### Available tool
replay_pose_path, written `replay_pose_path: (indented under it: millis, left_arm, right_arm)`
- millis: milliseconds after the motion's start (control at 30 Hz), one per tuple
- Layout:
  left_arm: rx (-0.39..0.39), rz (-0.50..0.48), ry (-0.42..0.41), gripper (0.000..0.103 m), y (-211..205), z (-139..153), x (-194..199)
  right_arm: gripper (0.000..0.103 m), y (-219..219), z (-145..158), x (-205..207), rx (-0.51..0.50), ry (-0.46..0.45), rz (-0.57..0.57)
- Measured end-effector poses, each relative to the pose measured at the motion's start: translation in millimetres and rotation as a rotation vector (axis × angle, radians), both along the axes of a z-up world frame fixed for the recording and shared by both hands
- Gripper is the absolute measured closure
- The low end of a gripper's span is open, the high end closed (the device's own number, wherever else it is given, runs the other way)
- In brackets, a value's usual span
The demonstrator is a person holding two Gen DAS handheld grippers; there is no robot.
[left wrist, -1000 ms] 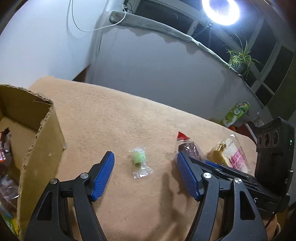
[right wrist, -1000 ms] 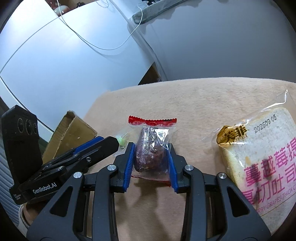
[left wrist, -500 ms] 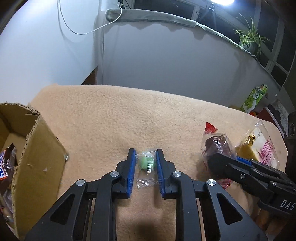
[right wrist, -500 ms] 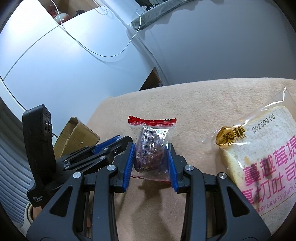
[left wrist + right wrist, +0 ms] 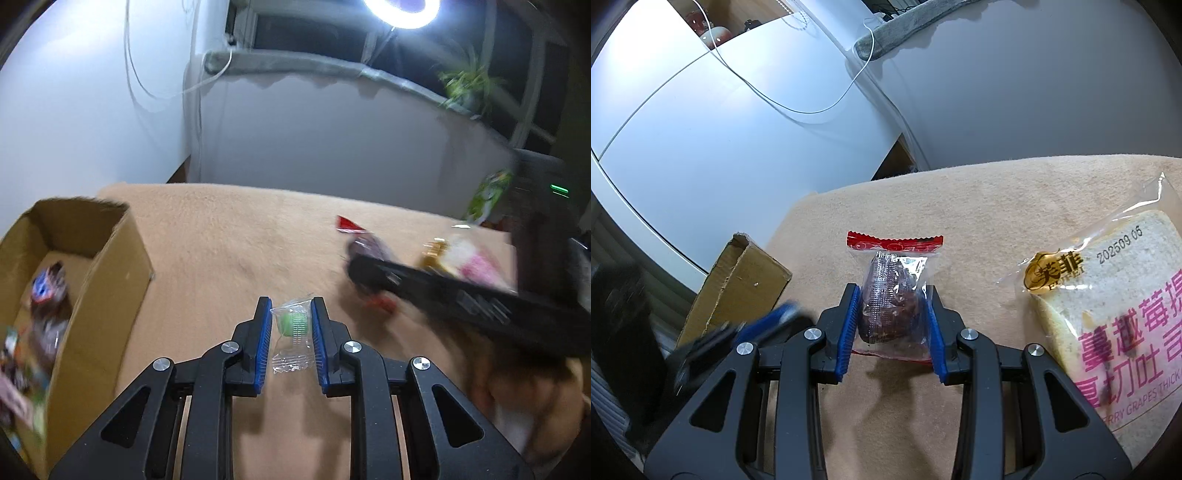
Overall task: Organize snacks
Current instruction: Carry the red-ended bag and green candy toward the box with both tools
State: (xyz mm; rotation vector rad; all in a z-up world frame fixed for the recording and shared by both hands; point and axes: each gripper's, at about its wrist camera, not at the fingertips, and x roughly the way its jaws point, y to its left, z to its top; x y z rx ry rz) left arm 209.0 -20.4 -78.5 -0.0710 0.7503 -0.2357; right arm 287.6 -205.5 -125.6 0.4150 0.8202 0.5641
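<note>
My left gripper (image 5: 290, 325) is shut on a small green candy in a clear wrapper (image 5: 291, 325), held just above the tan blanket (image 5: 221, 251). To its left stands an open cardboard box (image 5: 107, 258) with several snack packs inside. My right gripper (image 5: 892, 314) is shut on a dark red snack in a clear packet with a red top edge (image 5: 892, 295), which rests on the blanket. The same right gripper (image 5: 369, 273) shows blurred in the left wrist view, at the right. In the right wrist view the left gripper (image 5: 764, 321) is a blur at the lower left.
A wrapped slice of toast with pink print (image 5: 1115, 314) lies on the blanket right of the red snack. The box's corner (image 5: 746, 280) stands to the left. A green pack (image 5: 487, 192) sits beyond the blanket's far right edge. A white wall and a ledge lie behind.
My left gripper closed on the green candy, then lifted it and swung left toward the box. The right gripper stayed still, shut on the red snack.
</note>
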Motion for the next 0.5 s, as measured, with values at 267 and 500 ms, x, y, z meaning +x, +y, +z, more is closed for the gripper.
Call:
replay_pose_path:
  millis: [267,500]
  left_arm:
    - [0.007,0.032,-0.012,0.084,12.1,10.3,-62.9]
    - [-0.003,0.016,-0.070,0.084,21.2,33.4,-103.9]
  right_arm:
    - [0.067,0.9,10.6,-38.8,0.003,-0.037,-0.002]
    - [0.067,9.9,33.6,-120.5,-0.151,-0.138,-0.073]
